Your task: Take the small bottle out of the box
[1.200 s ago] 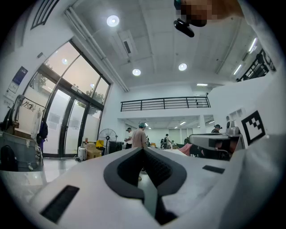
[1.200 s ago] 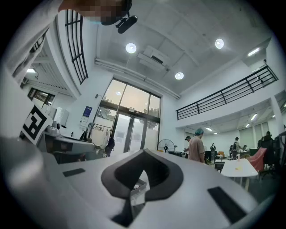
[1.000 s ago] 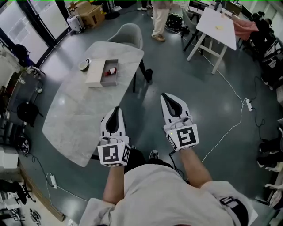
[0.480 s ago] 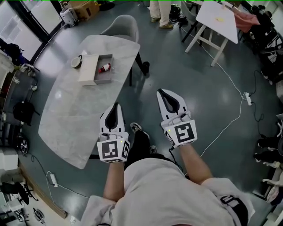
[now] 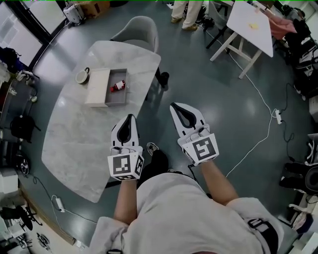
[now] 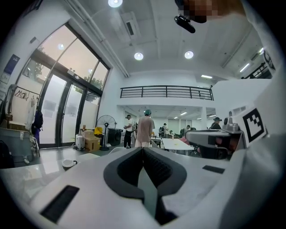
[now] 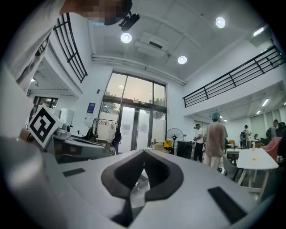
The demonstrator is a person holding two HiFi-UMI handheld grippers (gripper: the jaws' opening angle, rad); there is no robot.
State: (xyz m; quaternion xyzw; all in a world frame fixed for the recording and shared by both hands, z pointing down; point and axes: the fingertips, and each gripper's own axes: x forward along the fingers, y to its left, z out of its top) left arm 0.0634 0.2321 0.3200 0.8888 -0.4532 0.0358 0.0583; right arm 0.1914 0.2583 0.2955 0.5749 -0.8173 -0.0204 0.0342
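Observation:
The small bottle (image 5: pixel 117 86), clear with a red part, lies inside an open shallow box (image 5: pixel 102 95) on the far part of the marble table (image 5: pixel 74 144). Both grippers hang in the air in front of the person, well short of the box. My left gripper (image 5: pixel 130 117) is over the table's near right edge, its jaws shut with nothing between them. My right gripper (image 5: pixel 174 105) is over the floor to the right of the table, also shut and empty. In the two gripper views the left gripper (image 6: pixel 143 150) and the right gripper (image 7: pixel 144 154) show closed jaws pointing across the room.
A round cup (image 5: pixel 82 76) stands just left of the box. A grey chair (image 5: pixel 141 30) sits at the table's far end. A white trestle table (image 5: pixel 251 20) and standing people (image 5: pixel 186 12) are at the back. A white cable (image 5: pixel 263 114) runs over the floor to the right.
The table and box have shifted down and nearer in the head view as the person steps closer. Both grippers stay shut and empty and have moved slightly left.

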